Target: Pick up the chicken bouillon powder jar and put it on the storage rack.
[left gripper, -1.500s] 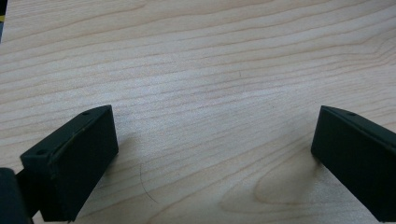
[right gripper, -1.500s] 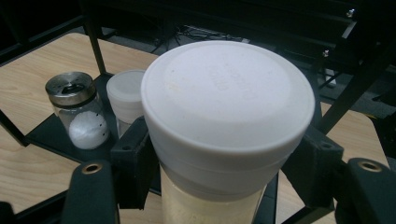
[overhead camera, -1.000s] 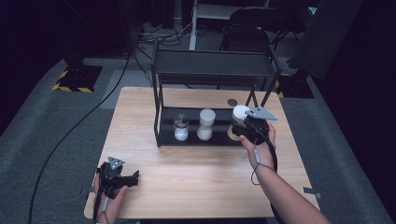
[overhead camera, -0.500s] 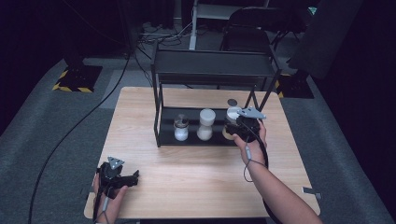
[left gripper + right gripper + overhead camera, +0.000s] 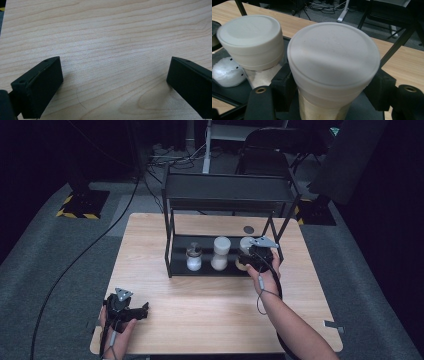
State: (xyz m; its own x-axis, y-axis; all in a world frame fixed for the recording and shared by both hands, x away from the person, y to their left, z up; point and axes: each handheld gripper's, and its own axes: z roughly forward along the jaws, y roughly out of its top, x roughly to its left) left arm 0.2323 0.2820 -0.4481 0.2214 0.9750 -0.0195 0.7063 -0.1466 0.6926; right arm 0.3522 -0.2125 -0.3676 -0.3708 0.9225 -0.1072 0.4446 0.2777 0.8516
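Left gripper [image 5: 142, 311] low at the near left of the table [image 5: 210, 320], jaws wide apart, nothing between them, apparently parked out of the way. On the lower shelf of the black rack [image 5: 227, 195], a small jar [image 5: 193, 258], then a white-lidded jar [image 5: 220, 252]. Right gripper [image 5: 246, 261] clamped around a third lidded jar [image 5: 332, 65] just beside those, seemingly to line it up on the shelf.

On my bench [image 5: 210, 315], toward twelve o'clock, a black two-tier rack [image 5: 227, 195] stands. Its lower shelf holds a white-lidded jar [image 5: 220, 253] and, at nine o'clock of it, a smaller jar [image 5: 193, 257] of white grains. A dark disc [image 5: 248, 229] lies behind the rack.
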